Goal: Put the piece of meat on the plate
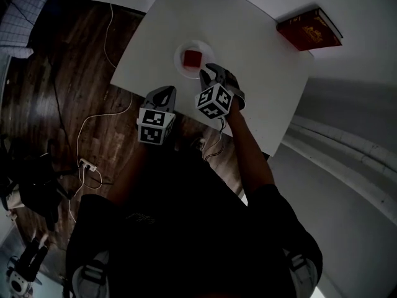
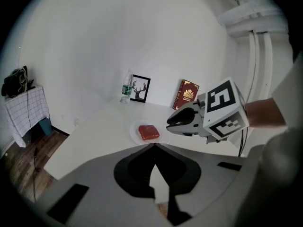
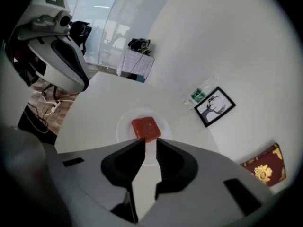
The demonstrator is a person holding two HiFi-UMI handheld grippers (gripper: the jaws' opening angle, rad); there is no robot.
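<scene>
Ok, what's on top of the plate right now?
Only the red piece of meat lies on the white plate, near its middle. The plate surface under the meat is covered.

The left gripper (image 1: 162,93) and right gripper (image 1: 211,71) look alike. Each has a pale grey moulded shell with black inner jaw pads, and behind them a white cube (image 1: 154,126) printed with black square markers. A thin cable (image 1: 221,128) hangs under the right one. The person wears a dark top (image 1: 186,228) with pale shoulder straps (image 1: 93,272).
</scene>
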